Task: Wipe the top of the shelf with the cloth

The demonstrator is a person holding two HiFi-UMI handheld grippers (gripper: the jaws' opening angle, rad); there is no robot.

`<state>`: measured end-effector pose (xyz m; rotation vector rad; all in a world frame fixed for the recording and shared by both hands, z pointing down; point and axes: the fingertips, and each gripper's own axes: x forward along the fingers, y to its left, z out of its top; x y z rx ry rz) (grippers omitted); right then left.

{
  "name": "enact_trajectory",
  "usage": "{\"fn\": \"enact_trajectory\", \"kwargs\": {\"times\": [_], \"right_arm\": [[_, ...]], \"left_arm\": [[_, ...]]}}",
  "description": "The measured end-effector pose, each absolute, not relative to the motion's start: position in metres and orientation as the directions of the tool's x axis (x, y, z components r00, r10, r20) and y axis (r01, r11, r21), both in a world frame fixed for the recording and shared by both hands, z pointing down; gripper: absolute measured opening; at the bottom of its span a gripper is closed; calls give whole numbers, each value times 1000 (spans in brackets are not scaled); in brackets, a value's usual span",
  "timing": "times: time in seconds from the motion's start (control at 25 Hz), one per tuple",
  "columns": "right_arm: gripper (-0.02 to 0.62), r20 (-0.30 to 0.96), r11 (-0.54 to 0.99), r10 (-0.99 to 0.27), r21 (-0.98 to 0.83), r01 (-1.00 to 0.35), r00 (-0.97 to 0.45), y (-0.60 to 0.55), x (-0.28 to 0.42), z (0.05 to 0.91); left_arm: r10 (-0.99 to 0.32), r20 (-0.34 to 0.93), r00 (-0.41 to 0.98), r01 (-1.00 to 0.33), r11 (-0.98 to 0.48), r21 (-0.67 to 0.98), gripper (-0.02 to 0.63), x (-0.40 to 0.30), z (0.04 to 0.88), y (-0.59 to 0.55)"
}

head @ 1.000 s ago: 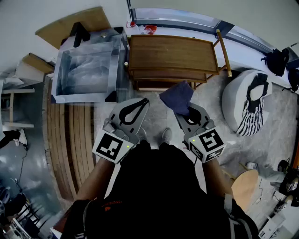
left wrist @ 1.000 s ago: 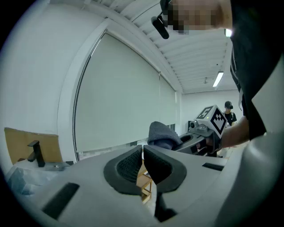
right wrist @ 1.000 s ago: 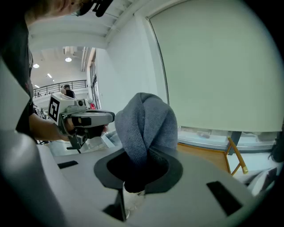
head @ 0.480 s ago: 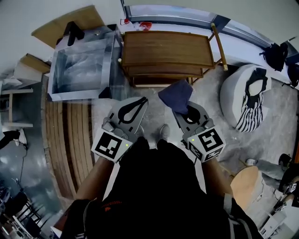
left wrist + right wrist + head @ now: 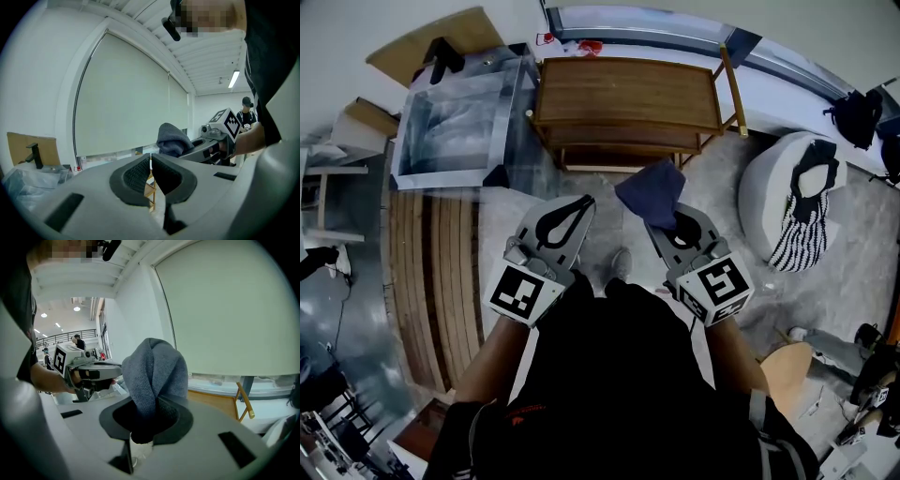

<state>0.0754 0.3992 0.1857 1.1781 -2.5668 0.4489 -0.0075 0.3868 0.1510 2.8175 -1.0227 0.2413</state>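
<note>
Your right gripper (image 5: 667,221) is pinching the bunched, fuzzy blue cloth (image 5: 651,187); left gripper (image 5: 578,203) is sitting closed, empty, near the wooden shelf (image 5: 628,94).

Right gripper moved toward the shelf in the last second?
No, barely. The right gripper, shut on the cloth, keeps the same place just short of the shelf's front edge; the whole view only shifted slightly.

cloth (image 5: 652,190) — napped blue-grey fabric | shelf (image 5: 628,94) — smooth brown wood | right gripper (image 5: 668,223): matt grey plastic
</note>
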Motion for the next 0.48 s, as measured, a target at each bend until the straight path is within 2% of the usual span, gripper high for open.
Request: {"fn": "enact_trajectory", "kwargs": {"times": [0.48], "right_arm": [[55, 393, 650, -644, -172, -740, -656, 394, 100, 200]], "left_arm": [[-645, 206, 736, -671, -736, 90, 26, 20, 166, 385]]}}
